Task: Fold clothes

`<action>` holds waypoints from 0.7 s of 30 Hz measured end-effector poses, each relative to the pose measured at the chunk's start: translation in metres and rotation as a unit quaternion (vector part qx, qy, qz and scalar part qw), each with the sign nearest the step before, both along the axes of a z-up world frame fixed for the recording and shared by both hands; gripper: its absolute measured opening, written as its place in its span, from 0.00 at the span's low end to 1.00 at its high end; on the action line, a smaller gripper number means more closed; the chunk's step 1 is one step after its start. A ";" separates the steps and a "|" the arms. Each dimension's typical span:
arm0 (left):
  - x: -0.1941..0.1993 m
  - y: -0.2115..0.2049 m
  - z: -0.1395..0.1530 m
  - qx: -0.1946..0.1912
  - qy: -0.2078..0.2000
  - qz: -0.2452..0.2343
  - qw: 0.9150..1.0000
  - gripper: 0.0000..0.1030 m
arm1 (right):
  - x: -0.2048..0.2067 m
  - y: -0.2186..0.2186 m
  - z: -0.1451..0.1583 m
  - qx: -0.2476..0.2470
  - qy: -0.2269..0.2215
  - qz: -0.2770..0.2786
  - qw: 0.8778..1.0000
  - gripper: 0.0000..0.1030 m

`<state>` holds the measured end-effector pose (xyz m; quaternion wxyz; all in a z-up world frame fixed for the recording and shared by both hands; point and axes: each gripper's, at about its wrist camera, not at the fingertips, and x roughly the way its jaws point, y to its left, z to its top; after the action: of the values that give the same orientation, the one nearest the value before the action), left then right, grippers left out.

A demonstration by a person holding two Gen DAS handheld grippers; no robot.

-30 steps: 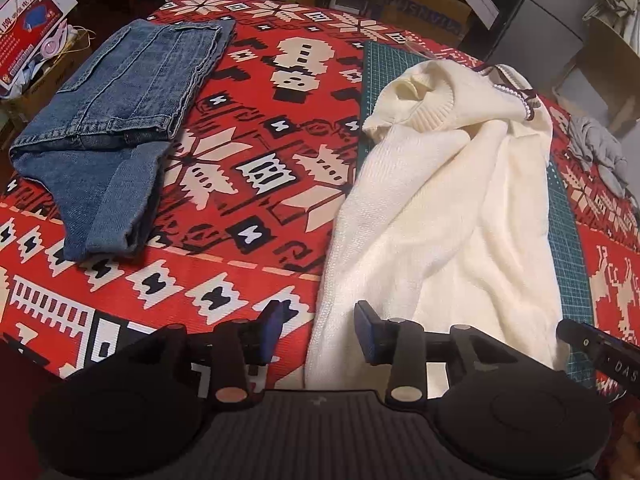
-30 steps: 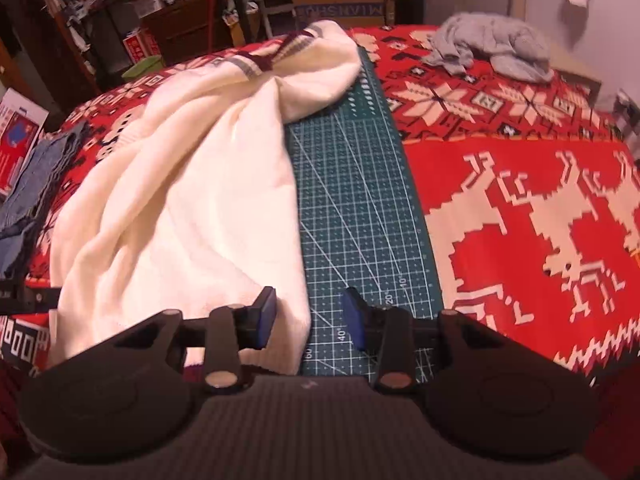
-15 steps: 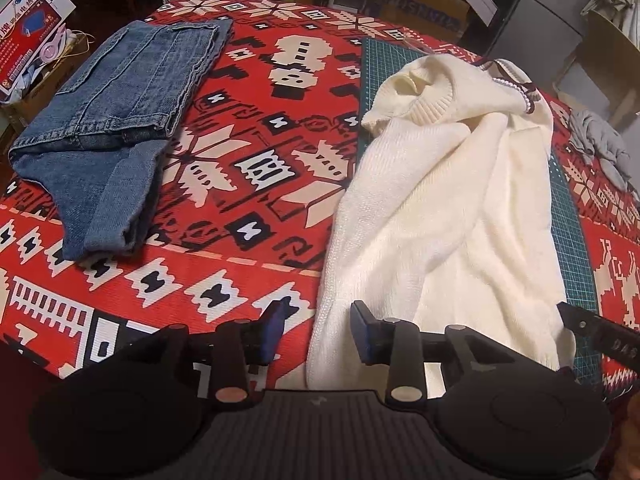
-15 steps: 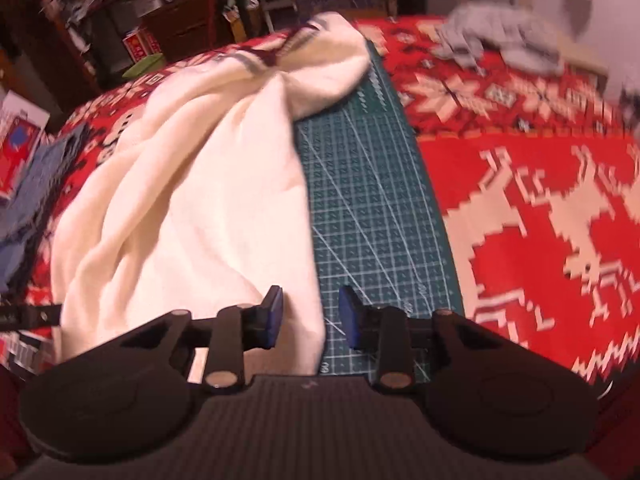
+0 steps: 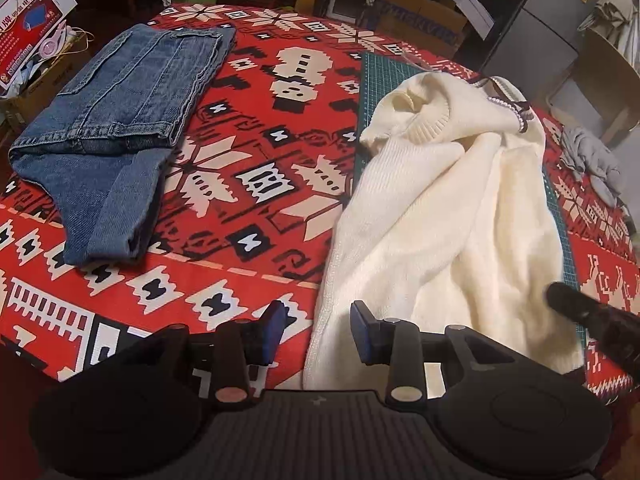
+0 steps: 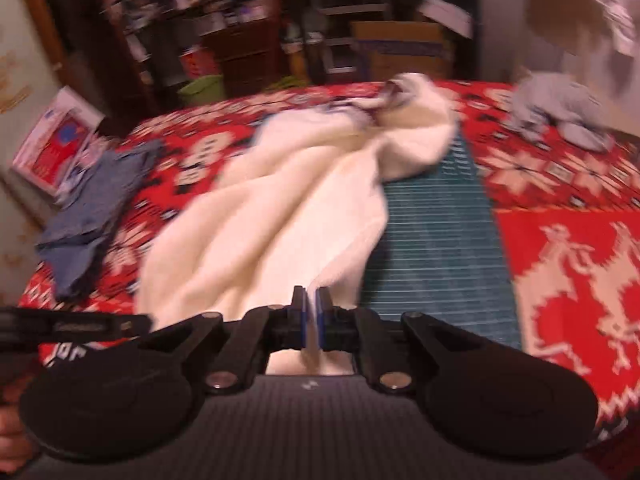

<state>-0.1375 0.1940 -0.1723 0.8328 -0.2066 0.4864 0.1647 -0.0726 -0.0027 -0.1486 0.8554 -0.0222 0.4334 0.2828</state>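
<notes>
Left wrist view: the left gripper (image 5: pixel 316 330) hangs over the near edge of the table with its jaws parted; the left hem edge of the cream sweater (image 5: pixel 444 216) lies in the gap below them, but the pads do not press on it
Sweater, left view: unfolded, stretched lengthwise over the green cutting mat (image 5: pixel 376 80) and the red patterned cloth (image 5: pixel 256 184); its collar end is bunched at the far side
Jeans (image 5: pixel 116 128): folded flat at the left, well apart from the sweater; this garment looks done
Right wrist view: blurred; the right gripper (image 6: pixel 311 316) is clenched, pads nearly meeting, with a thin edge of the sweater's near right hem seemingly pinched between them
Grey garment (image 6: pixel 560 108): crumpled at the far right corner, not yet folded
Progress: one piece folded; the sweater's fold is only starting, one corner gripped and the other not; the grey piece is left
</notes>
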 end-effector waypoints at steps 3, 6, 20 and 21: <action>-0.001 0.002 -0.001 -0.002 0.001 0.004 1.000 0.34 | 0.005 0.018 -0.020 -0.001 0.040 0.012 0.999 0.06; -0.004 0.005 -0.003 -0.010 0.002 0.009 1.000 0.34 | 0.005 0.027 -0.031 -0.006 0.036 0.018 0.999 0.11; -0.004 0.007 -0.006 -0.011 0.003 0.009 1.000 0.34 | 0.012 -0.045 0.015 0.040 0.005 -0.051 0.998 0.28; -0.004 0.007 -0.006 -0.011 0.003 0.010 1.000 0.34 | 0.014 -0.053 0.015 0.042 0.005 -0.059 0.997 0.28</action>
<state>-0.1410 0.2014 -0.1781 0.8272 -0.2200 0.4888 0.1685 -0.0590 -0.0554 -0.1338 0.8687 0.0411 0.4257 0.2499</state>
